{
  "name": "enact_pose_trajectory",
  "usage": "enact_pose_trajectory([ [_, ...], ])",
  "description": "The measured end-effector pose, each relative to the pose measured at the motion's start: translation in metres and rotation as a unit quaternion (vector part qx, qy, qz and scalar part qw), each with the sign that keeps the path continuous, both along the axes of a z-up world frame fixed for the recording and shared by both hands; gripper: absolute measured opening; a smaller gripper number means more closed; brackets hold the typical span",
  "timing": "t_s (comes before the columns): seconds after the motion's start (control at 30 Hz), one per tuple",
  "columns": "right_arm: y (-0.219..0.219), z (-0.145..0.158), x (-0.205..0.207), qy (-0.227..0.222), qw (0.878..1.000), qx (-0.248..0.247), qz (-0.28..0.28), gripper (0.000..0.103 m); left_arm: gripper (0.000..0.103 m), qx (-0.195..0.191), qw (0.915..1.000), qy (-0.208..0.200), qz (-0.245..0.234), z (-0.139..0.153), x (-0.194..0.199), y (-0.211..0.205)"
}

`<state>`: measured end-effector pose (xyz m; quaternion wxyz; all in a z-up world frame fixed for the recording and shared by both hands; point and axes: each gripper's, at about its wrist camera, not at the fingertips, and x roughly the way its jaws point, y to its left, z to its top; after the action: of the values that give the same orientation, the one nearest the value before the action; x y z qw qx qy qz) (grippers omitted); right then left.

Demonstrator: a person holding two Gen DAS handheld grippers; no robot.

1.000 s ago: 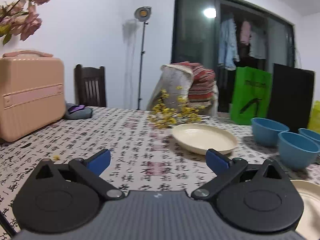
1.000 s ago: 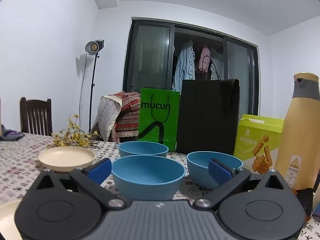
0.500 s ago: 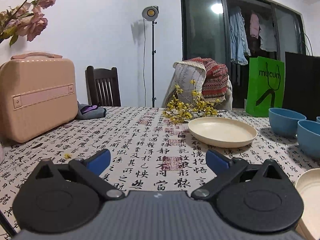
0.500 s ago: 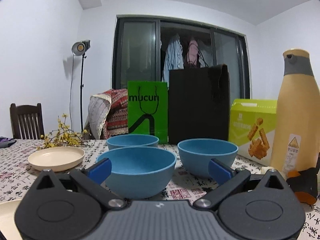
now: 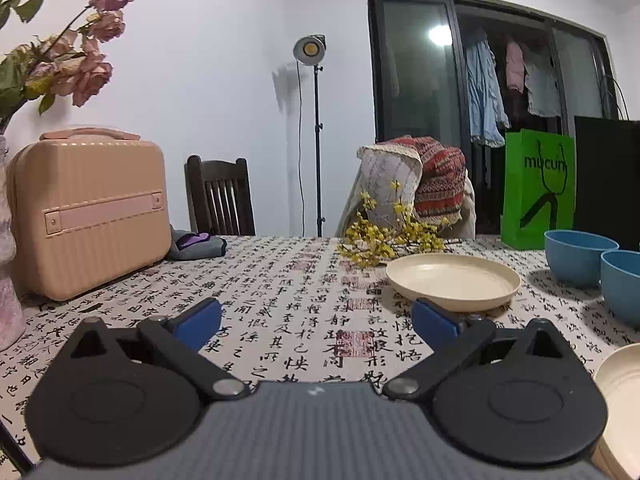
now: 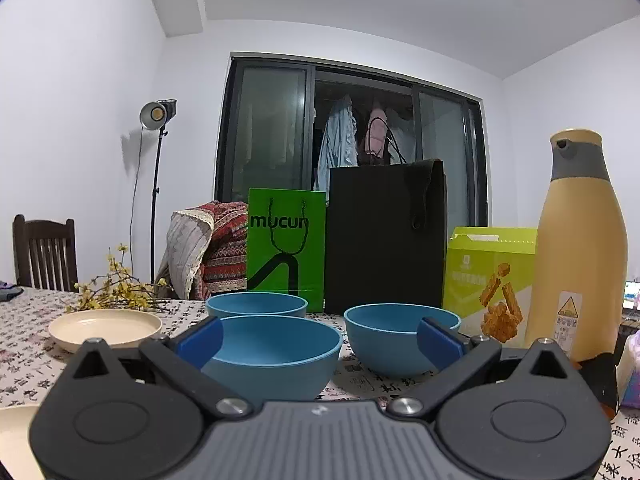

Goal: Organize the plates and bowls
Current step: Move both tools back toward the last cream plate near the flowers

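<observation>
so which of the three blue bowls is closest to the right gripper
The front-left blue bowl, partly between the right gripper fingers; the right-hand bowl and rear bowl sit farther back.

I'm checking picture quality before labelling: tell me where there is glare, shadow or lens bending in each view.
Left wrist view: a bright glare spot on the dark window; the lamp throws a shadow on the wall; the window frame bows near the edge; the cream plate is sharp. Right wrist view: even light; wall corners curve; the blue bowl leaves a soft shadow on the tablecloth.

Both tongs (image 5: 316,322) (image 6: 320,340) have black linkage arms, silver pivot screws, blue fingertips (image 5: 198,322), ribbed grey bodies.
</observation>
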<state>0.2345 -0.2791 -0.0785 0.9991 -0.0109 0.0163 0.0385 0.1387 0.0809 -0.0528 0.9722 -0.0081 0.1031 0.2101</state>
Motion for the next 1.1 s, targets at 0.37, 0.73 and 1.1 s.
enact_pose_trajectory([
  [0.37, 0.002, 0.0, 0.0, -0.002, 1.0, -0.004, -0.005, 0.103, 0.103, 0.003, 0.9997, -0.022, -0.001, 0.002, -0.008, -0.001],
  [0.73, 0.006, 0.0, -0.001, -0.002, 1.0, -0.008, -0.013, 0.103, 0.103, -0.001, 0.9995, -0.031, -0.004, 0.002, -0.012, 0.001],
  [1.1, 0.008, 0.0, -0.001, 0.001, 1.0, -0.016, -0.018, 0.103, 0.103, -0.001, 0.9992, -0.038, -0.01, 0.002, -0.015, 0.001],
])
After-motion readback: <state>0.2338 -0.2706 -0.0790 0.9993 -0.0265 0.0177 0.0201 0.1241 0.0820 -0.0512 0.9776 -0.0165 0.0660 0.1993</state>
